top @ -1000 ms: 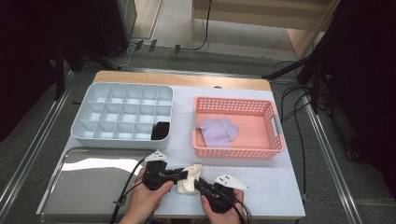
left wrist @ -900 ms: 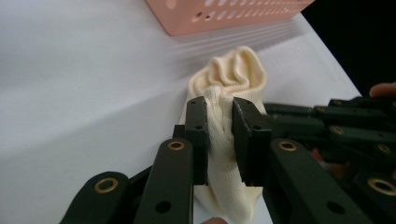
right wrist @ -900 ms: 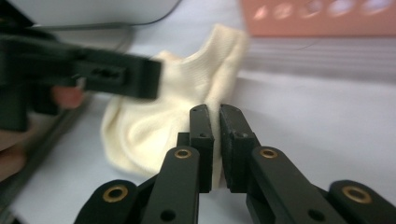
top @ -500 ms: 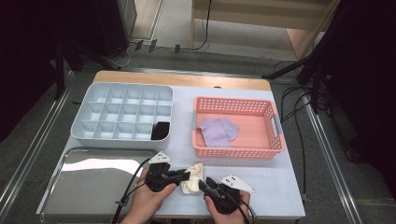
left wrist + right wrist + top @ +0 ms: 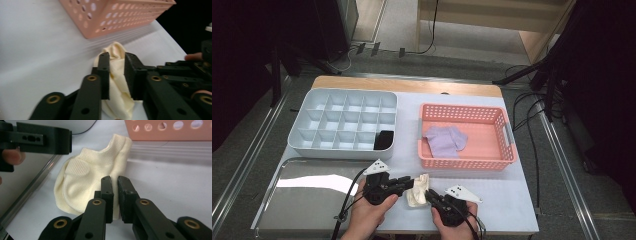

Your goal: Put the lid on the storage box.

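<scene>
left tongs: clamped on cream sock; right tongs: pinching its edge, having just reopened then closed | sock: on table, between steel tray and pink basket | risk: thin right pinch may slip if pulled; fabric could bunch

sock | cream knit, crumpled | on white table, before pink basket

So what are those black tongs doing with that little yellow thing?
A person is working a small cream sock with two hand-held tools at the near edge of the white table. The left tongs are pinched on one side of it, the right tongs on its other edge. A purple cloth lies in the pink basket behind.
</scene>
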The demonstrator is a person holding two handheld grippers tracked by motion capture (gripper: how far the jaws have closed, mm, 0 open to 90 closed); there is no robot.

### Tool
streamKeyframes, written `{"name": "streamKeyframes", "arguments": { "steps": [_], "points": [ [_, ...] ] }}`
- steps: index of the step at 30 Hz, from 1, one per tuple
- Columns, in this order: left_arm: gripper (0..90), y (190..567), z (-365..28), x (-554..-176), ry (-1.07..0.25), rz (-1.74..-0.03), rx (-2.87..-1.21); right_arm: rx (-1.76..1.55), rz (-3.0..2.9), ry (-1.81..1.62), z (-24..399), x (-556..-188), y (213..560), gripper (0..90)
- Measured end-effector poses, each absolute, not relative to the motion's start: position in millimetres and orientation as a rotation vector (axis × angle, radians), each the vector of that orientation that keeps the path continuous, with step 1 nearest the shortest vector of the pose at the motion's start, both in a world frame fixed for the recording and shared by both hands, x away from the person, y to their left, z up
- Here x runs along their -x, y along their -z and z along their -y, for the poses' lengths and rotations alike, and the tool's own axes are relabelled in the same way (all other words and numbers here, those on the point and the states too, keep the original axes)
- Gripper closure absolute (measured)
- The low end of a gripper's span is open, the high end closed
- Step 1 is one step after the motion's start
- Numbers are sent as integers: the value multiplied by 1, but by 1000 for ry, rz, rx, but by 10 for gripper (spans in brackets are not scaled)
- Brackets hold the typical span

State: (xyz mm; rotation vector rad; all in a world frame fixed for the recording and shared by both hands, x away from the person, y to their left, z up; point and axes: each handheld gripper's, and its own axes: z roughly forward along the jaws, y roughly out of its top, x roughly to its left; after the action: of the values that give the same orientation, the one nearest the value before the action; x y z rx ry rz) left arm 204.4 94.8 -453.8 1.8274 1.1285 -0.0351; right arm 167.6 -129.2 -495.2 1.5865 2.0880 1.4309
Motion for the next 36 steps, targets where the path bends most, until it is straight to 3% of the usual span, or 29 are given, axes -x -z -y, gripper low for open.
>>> {"name": "streamKeyframes", "arguments": {
  "steps": [6,12,19,23,25,36],
  "points": [
    [900,460,-83,-203,40,-1099,-1901,-1558,-2091,-1441,128,-168,492,835],
    [900,470,-83,-206,13,-1130,-1963,-1538,-2078,-1473,130,-166,486,841],
    [900,475,-82,-207,29,-1132,-1964,-1642,-2081,-1468,134,-168,491,619],
    [900,475,-81,-207,36,-1133,-1964,-1685,-2115,-1494,132,-170,495,762],
    [900,475,-81,-207,29,-1133,-1968,-1693,-2107,-1542,134,-170,493,789],
    [900,476,-83,-206,30,-1136,-1963,-1571,-2157,-1565,119,-162,479,805]
  ]
}}
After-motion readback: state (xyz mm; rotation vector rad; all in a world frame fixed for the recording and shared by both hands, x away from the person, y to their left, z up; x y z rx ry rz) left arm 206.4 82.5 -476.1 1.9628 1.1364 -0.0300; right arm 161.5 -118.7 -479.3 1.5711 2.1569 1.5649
